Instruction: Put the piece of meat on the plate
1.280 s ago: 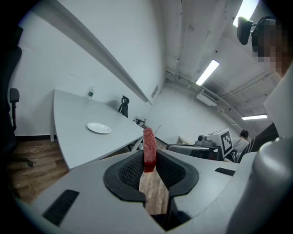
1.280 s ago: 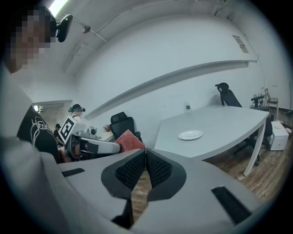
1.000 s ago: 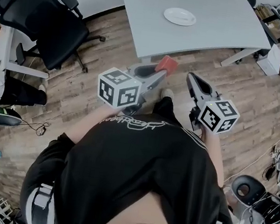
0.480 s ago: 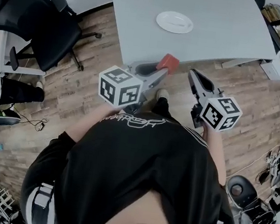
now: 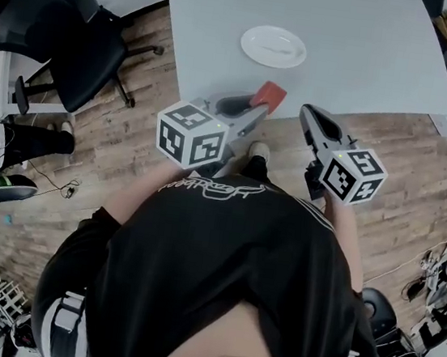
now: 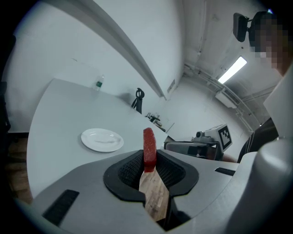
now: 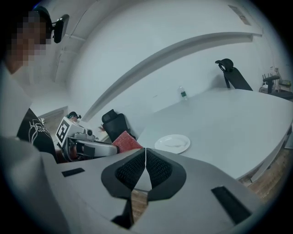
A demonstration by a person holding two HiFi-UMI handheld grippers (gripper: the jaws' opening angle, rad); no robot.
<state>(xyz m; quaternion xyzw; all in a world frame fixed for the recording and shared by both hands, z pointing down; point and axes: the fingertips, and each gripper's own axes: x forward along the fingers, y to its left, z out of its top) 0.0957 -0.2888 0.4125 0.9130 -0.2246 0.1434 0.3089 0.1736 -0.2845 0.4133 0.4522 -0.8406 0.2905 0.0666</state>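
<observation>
The left claw [image 5: 259,110], gripping the meat [image 5: 270,95], has neared the plate [image 5: 273,46].

Even, diffuse overhead light with a cool, muted cast; a ceiling strip light [image 6: 232,69] shows as the one bright source in the left gripper view, and shadows on the pale surface [image 5: 348,35] and the wood floor [image 5: 420,175] are soft-edged. The white plate [image 5: 273,46] is bright yet keeps faint detail. All three views are fisheye: straight edges bow, both gripper views darken to a black rim, and their near foreground is slightly soft.
</observation>
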